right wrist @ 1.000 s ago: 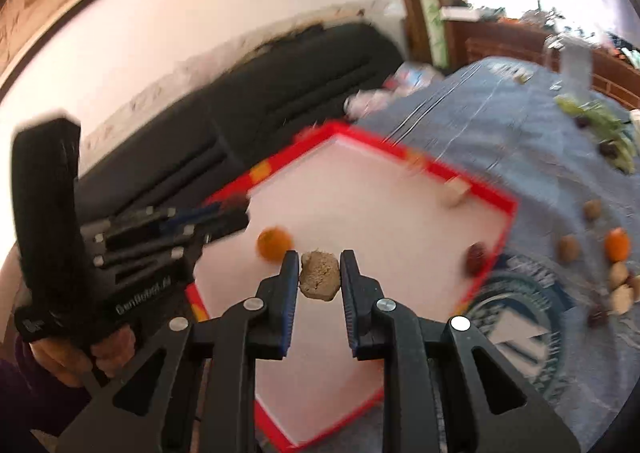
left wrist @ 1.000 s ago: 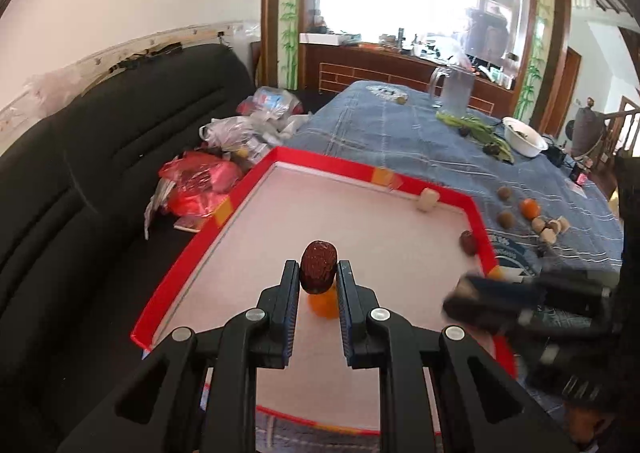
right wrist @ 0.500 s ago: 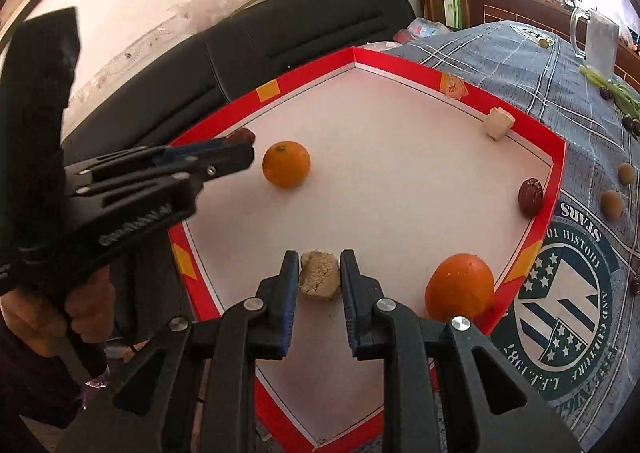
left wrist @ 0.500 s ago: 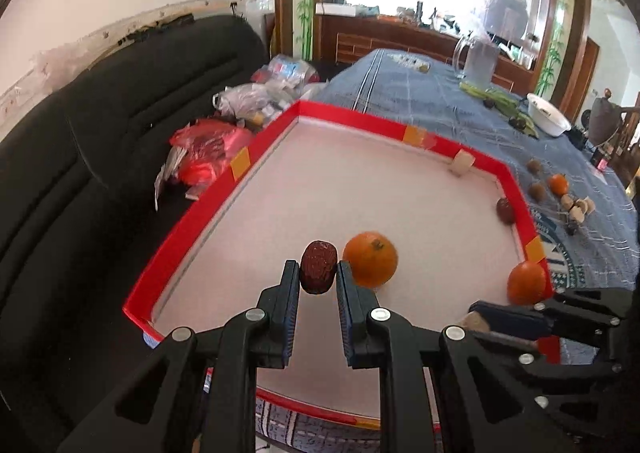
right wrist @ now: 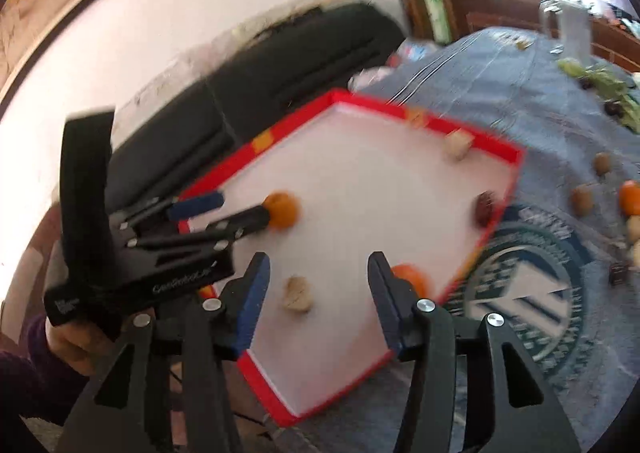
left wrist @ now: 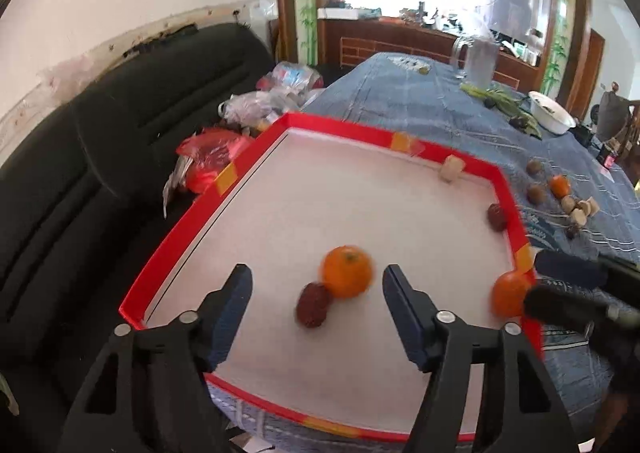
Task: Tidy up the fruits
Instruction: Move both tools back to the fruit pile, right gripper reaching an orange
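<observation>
With both claws spread wide and empty, lift the left claw (left wrist: 316, 293) straight off the dark red wrinkled date (left wrist: 312, 305) touching the round orange tangerine (left wrist: 347, 271) inside the shallow red-rimmed white tray (left wrist: 256, 149), at the tangerine's 7 o'clock, and the right claw (right wrist: 316, 285) off the pale beige chunk (right wrist: 297, 293) without nudging either.

Both wrist views, near, downward — shared red tray (left wrist: 224, 181) (right wrist: 496, 151)

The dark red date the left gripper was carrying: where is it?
In the left wrist view the date lies on the red-rimmed tray floor, between the open left gripper fingers, against the near-left side of an orange.
</observation>
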